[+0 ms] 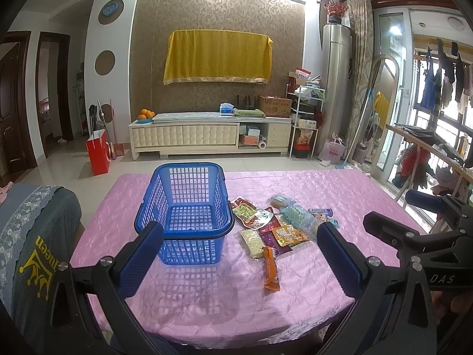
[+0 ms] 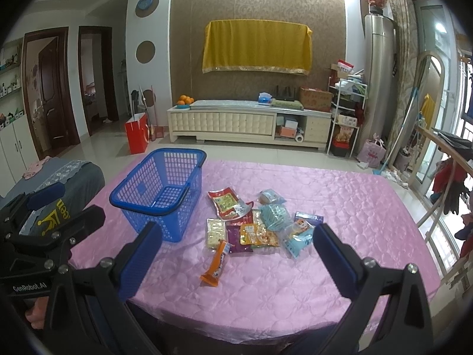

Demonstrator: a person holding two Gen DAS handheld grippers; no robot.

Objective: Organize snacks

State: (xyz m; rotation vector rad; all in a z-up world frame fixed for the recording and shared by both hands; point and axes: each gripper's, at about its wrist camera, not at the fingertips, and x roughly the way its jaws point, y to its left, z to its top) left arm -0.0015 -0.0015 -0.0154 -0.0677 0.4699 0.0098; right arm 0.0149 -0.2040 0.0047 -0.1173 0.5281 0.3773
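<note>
Snacks (image 1: 275, 227) lie in a small heap on the pink table (image 1: 340, 195), just to the right of the blue basket (image 1: 184, 207). The basket has nothing in it that I can see. It sits near the left side of the table, close to the front edge.

In the left wrist view, the left claw (image 1: 242, 260) is spread wide and holds nothing. Its two blue fingers (image 1: 142, 257) stick up from the bottom. The basket is at about 11 o'clock from the middle of this claw, and its near wall sits just behind the left finger. The snack heap is at about 1 o'clock, between the two fingers. One long orange packet (image 1: 270, 269) lies apart from the heap, nearest to the claw, almost at 12 o'clock.

In the right wrist view, the right claw (image 2: 236, 257) is wide too, with nothing in it. The snacks (image 2: 257, 222) sit just past it at about 12 o'clock, between its blue fingers (image 2: 334, 257). The orange packet (image 2: 217, 263) lies close in front, a bit to the left. The basket (image 2: 161, 192) is at about 10 o'clock.

Each claw shows up at the edge of the other's view. A grey cloth with a yellow crown (image 1: 35, 269) hangs over a seat at the left of the table.
</note>
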